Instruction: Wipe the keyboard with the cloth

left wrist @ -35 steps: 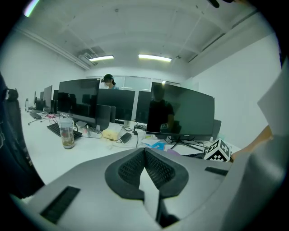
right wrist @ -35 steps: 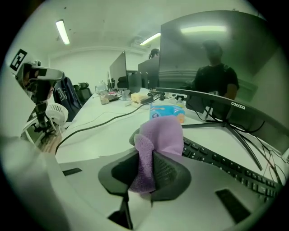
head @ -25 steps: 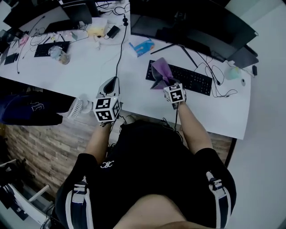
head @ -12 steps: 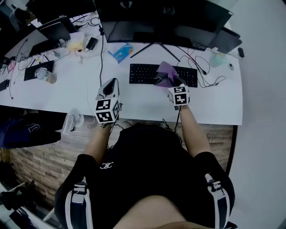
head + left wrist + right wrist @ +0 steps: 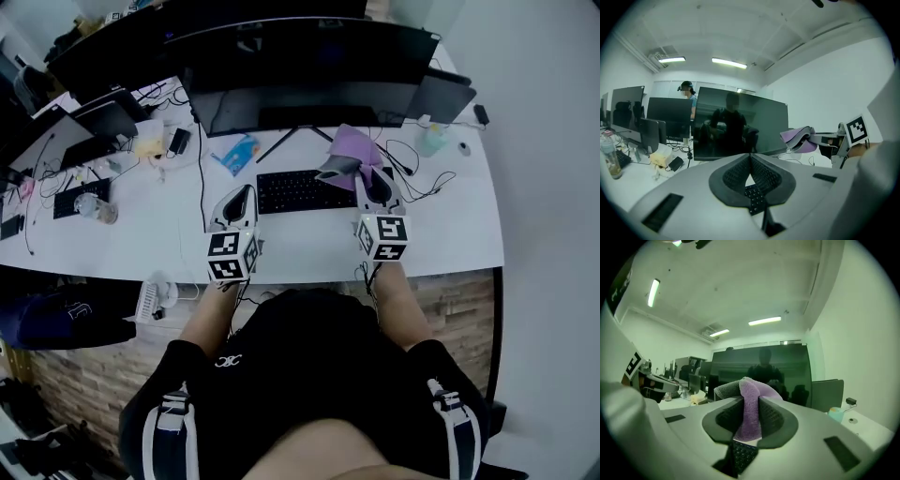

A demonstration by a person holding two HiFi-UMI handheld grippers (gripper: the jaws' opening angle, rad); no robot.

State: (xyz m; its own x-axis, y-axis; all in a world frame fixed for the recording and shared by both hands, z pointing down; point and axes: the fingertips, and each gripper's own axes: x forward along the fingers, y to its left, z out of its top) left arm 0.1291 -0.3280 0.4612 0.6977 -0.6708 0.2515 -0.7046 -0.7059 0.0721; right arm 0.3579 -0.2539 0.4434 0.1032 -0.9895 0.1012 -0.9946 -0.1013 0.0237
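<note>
The right gripper (image 5: 364,172) has its jaws clamped on the purple cloth (image 5: 348,148) above the keyboard (image 5: 294,191) at frame centre, the left gripper (image 5: 241,192) has its jaws together and empty, and the contents of the clear cup (image 5: 94,208) at far left are unclear.

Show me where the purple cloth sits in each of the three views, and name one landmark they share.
Head view: upper centre, cloth at the tip of the right gripper.
Left gripper view: right of centre, cloth just off the right edge of the monitor.
Right gripper view: dead centre, cloth pinched between the jaws.
Shared landmark: the big dark monitor, behind the cloth in all three.
</note>
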